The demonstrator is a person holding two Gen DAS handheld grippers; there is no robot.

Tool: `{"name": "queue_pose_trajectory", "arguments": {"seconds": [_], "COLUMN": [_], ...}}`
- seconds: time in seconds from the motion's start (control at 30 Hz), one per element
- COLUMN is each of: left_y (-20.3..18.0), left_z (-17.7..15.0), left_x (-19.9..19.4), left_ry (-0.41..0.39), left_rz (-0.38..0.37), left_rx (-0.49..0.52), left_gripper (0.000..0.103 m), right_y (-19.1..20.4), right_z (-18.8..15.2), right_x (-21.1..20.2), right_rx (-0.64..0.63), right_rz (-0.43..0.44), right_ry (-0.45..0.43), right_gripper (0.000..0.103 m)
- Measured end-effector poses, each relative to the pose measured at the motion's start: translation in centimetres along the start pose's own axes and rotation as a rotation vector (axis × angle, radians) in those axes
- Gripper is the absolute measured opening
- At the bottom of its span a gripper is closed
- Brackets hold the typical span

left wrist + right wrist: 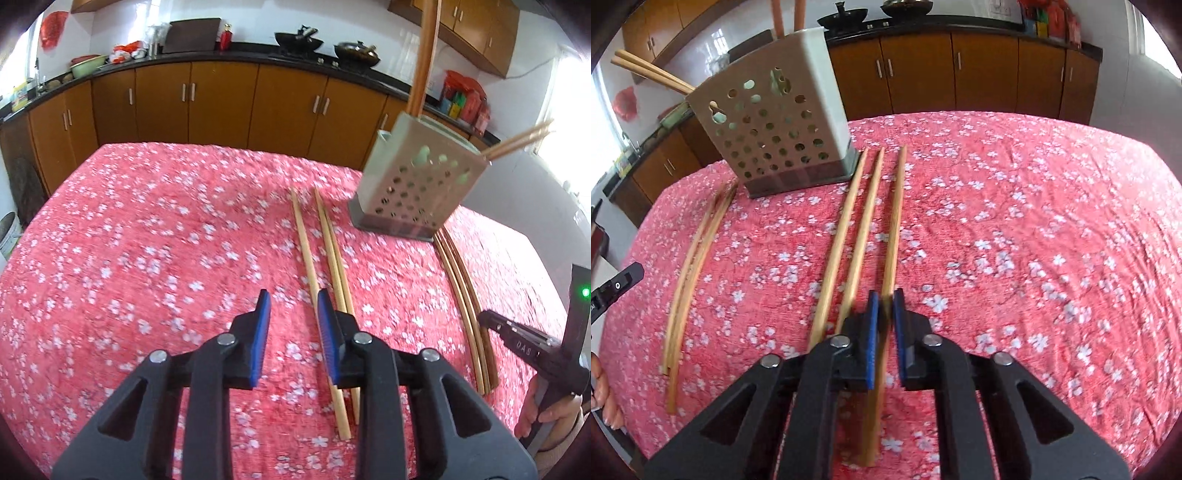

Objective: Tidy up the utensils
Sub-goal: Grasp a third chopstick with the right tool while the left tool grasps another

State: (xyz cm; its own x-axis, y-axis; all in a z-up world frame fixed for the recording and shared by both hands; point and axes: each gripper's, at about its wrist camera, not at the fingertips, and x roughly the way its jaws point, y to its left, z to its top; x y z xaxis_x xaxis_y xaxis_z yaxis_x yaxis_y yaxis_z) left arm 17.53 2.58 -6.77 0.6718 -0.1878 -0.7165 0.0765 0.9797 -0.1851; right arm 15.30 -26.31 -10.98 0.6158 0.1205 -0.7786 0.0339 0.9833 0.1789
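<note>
A perforated beige utensil holder [417, 181] stands on the red floral tablecloth [147, 240], with chopsticks [424, 55] sticking out of it; it also shows in the right wrist view [775, 129]. Three loose bamboo chopsticks [325, 258] lie in front of my left gripper [293, 295], which is open and empty, its right finger just over them. In the right wrist view my right gripper [885, 295] has its jaws narrowly apart around the rightmost chopstick [895, 206] of the three [849, 229]. A second bundle of chopsticks [690, 258] lies apart, also seen in the left wrist view [465, 295].
Brown kitchen cabinets [221, 99] with a black counter run behind the table, with woks [299, 38] and a basin on top. The other hand-held gripper [532, 350] shows at the right edge of the left wrist view.
</note>
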Motion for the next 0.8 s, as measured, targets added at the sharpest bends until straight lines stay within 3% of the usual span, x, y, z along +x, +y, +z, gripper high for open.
{"name": "queue_pose_trajectory", "arguments": {"seconds": [0.13,0.33,0.6,0.8], "left_y": [-0.8,-2.3,-2.9,-0.8], "left_z": [-0.6,-1.4,-1.7,-0.9], "left_x": [1.1,2.6,4.1,4.4], "left_ry": [0.039,0.084,0.095,0.083], "left_rz": [-0.018,-0.018,0.046,0.107], "left_rx": [0.021,0.066,0.094,0.060], "left_gripper": [0.018,0.015,0.008,0.008], "right_y": [-1.6,-2.5,-1.9,-1.5], "right_z": [0.4,0.6,0.1,-0.1], "right_x": [-0.5,-0.5,-0.6,-0.5], "right_rx": [0.043,0.068,0.045,0.029], "right_rz": [-0.063,-0.068,-0.078,-0.079], "right_ry": [-0.014,-0.019,-0.029,-0.033], "right_gripper": [0.008,0.008,0.008,0.008]}}
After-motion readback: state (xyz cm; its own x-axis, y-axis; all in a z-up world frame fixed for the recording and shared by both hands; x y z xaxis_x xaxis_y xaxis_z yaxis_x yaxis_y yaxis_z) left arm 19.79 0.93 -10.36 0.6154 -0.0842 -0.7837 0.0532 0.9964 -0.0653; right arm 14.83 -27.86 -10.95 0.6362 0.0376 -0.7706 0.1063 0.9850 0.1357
